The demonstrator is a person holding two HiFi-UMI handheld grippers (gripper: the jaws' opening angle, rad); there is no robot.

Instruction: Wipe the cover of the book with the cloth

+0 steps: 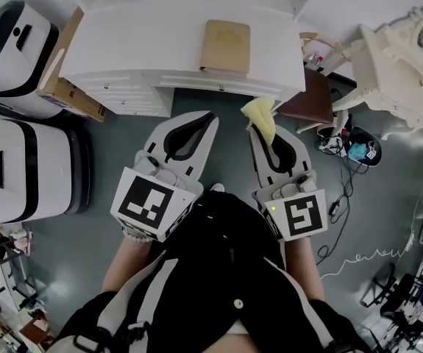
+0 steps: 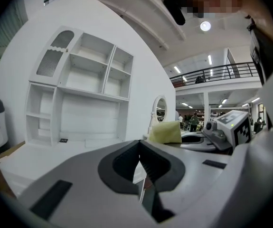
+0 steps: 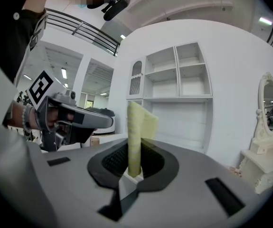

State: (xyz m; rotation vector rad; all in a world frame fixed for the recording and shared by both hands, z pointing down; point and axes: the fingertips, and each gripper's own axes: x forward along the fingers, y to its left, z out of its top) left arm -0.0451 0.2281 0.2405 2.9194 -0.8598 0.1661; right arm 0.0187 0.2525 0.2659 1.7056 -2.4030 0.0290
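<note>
L gripper (image 1: pixel 211 118): jaws together, nothing btwn them. R gripper (image 1: pixel 264 132): clamped on cloth (image 1: pixel 261 115), which is yellow, one end pinched, rest sticking out past the tips. Book (image 1: pixel 226 46) lies flat on white desk (image 1: pixel 123 50) near the front edge, ahead of both grippers, not touched yet.

Handling (my guess): cloth is soft + light and will flop/fold, so drag the free flap across the cover. Book is stiff and thickish, cover prob smooth, so it may slide under the wipe. L could pin a corner to steady it.

Tan book (image 1: pixel 224 46) lies closed on the desk (image 1: pixel 123 43), yellow cloth (image 1: pixel 262 116) (bunched) clamped in jaws.
</note>
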